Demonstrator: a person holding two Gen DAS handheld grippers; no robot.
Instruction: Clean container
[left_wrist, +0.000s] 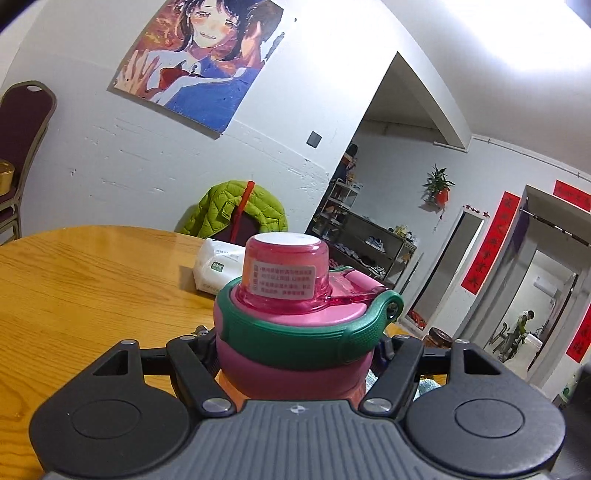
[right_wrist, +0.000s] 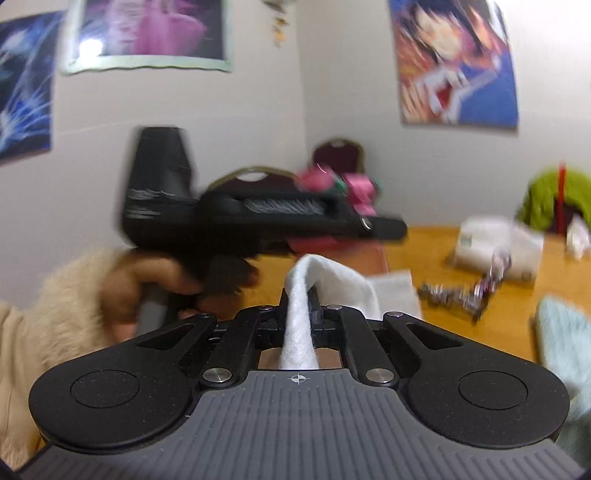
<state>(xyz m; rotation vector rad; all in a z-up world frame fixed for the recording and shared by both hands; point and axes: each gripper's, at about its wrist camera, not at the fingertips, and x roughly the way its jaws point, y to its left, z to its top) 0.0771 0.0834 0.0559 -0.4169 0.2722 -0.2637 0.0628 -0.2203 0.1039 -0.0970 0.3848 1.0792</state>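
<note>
A pink bottle with a translucent pink cap and a green carry strap stands upright between the fingers of my left gripper, which is shut on its body just below the strap. Above the table's edge in the right wrist view, the same bottle appears as a pink and green blur. A hand in a fluffy cream sleeve holds that black tool there. My right gripper is shut on a white cloth that drapes over and between its fingers.
The wooden table carries a pack of wet wipes, a bunch of keys, a flat white cloth and a pale blue towel. A green jacket hangs on a chair behind it. Another chair stands at the left.
</note>
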